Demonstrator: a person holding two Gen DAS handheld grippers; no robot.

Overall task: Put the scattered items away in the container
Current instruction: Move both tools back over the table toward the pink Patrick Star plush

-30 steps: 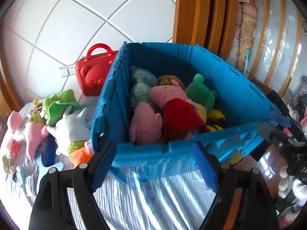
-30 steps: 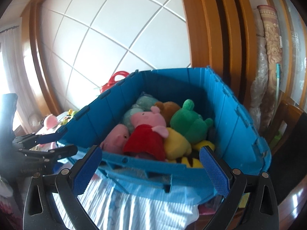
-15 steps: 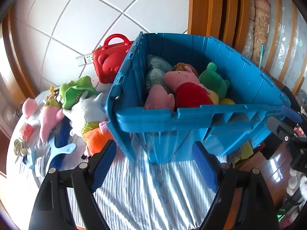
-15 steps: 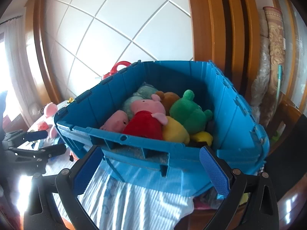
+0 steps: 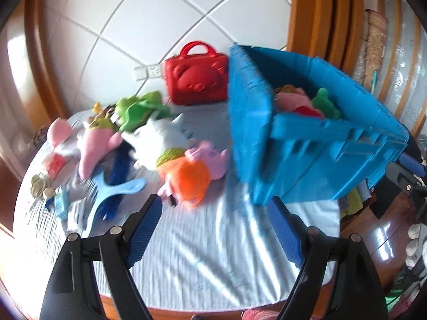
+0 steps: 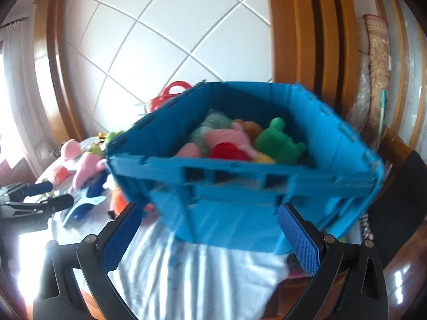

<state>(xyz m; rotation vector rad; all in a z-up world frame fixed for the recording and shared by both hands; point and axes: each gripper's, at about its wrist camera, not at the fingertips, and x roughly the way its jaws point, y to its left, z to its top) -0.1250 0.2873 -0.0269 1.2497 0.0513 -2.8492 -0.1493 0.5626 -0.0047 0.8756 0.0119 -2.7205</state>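
A blue plastic crate (image 5: 307, 160) stands on a striped cloth and holds several plush toys, among them a pink pig in red (image 6: 226, 144) and a green frog (image 6: 280, 144). More toys lie scattered left of the crate: a white plush (image 5: 160, 138), an orange-and-pink plush (image 5: 192, 176), a pink plush (image 5: 93, 146), a green plush (image 5: 138, 109) and a blue plastic piece (image 5: 112, 194). My left gripper (image 5: 213, 229) is open and empty, above the cloth in front of the toys. My right gripper (image 6: 210, 237) is open and empty, in front of the crate (image 6: 240, 186).
A red bear-faced case (image 5: 197, 80) stands against the tiled wall behind the toys. Wooden door frames (image 6: 293, 26) rise behind the crate. The cloth's edge (image 5: 213, 301) and a glossy floor (image 5: 387, 240) lie near and right. The left gripper shows in the right wrist view (image 6: 32, 197).
Both grippers have pulled back and down from the crate. The left view has swung left, bringing the scattered toys into view. Both stay open and empty.
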